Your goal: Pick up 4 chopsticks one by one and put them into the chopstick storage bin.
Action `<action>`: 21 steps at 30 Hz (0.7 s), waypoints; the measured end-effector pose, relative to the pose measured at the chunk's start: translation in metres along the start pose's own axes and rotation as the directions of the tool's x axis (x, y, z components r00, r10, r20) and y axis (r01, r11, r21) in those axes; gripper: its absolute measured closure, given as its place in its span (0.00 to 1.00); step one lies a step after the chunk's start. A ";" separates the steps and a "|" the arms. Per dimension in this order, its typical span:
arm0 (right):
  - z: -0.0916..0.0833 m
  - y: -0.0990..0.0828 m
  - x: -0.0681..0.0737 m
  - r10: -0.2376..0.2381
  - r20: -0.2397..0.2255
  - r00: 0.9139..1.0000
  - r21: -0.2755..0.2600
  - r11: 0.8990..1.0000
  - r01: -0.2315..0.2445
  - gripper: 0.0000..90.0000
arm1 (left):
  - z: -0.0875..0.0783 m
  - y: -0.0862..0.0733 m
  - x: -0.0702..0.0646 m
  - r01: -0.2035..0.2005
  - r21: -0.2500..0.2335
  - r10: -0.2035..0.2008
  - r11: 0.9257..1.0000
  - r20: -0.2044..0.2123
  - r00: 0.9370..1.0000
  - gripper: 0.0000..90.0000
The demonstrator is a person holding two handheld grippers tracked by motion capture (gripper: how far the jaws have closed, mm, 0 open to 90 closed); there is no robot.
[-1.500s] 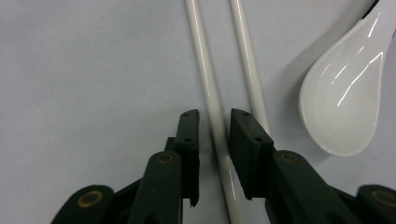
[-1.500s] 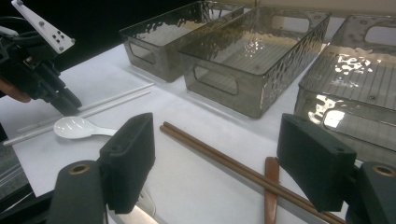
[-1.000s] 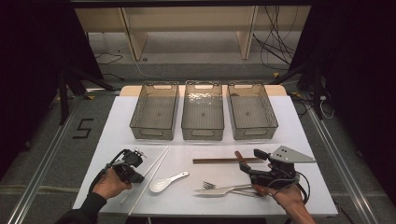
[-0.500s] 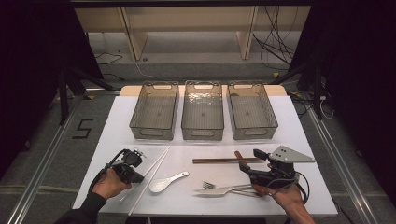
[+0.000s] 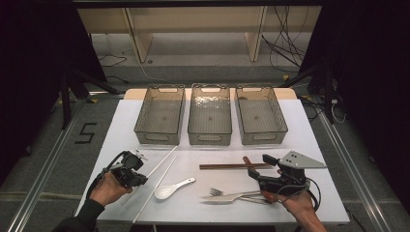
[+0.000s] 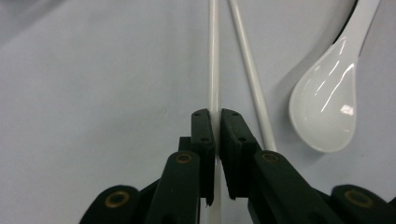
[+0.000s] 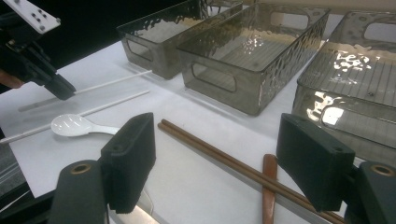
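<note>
grip sits on one thin white plastic chopstick point(image 6: 214, 56): left gripper point(image 6: 215, 122) jaws pinch it flat on the white bench point(image 5: 309, 145), its twin point(image 6: 250, 70) just beside. light, stiff, slippery; nearer mid-length likely balances better. right gripper point(image 7: 219, 154) jaws gape empty.

Lab / data-collection rig, not a home. White table point(image 5: 309, 145) sits on a grey carpeted floor point(image 5: 43, 159) between metal floor rails point(image 5: 48, 169), black curtains point(image 5: 29, 58) on both sides. Taped "5" marker point(image 5: 86, 133) on floor left of table. Loose cables point(image 5: 285, 43) trail behind, near a bare wooden frame point(image 5: 140, 41). Three identical clear bins point(image 5: 210, 140) lined up in a row — staged test layout.
</note>
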State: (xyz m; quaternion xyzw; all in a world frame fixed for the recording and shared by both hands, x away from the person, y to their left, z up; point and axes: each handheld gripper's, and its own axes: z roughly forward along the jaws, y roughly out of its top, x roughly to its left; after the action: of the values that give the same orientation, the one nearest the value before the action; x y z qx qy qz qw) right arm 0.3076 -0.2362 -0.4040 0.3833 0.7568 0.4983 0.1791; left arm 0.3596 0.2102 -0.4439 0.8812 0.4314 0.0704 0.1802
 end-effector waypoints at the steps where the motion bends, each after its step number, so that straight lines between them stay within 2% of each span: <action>1: 0.000 0.000 0.000 0.000 0.000 1.000 0.000 1.000 0.000 0.32 | -0.002 0.001 0.000 -0.003 -0.005 0.004 1.000 0.008 1.000 0.93; 4: 0.001 0.000 0.000 0.001 -0.002 1.000 0.001 1.000 -0.001 0.32 | -0.008 0.002 0.001 0.003 -0.055 -0.002 0.999 0.024 1.000 0.93; 6: 0.000 0.000 0.000 -0.003 -0.002 1.000 -0.004 1.000 0.003 0.32 | -0.014 0.004 0.003 0.012 -0.101 -0.008 0.995 0.031 0.999 0.93; 10: 0.000 0.000 -0.001 0.001 0.000 1.000 -0.006 1.000 -0.001 0.32 | -0.033 0.010 0.007 0.036 -0.214 -0.027 0.976 0.044 0.999 0.93; 13: 0.000 0.000 -0.001 0.001 0.001 1.000 -0.006 1.000 -0.001 0.32 | -0.040 0.016 0.009 0.045 -0.271 -0.036 0.961 0.040 0.999 0.93; 21: 0.000 0.000 -0.001 0.007 0.002 1.000 -0.006 1.000 -0.007 0.32 | -0.046 0.033 0.019 0.047 -0.314 -0.033 0.948 0.051 0.998 0.93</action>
State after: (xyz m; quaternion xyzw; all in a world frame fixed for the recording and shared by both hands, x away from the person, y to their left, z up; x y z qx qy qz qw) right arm 0.3082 -0.2374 -0.4045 0.3858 0.7539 0.5006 0.1793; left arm 0.3830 0.2185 -0.3898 0.8337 0.4281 0.1146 0.3294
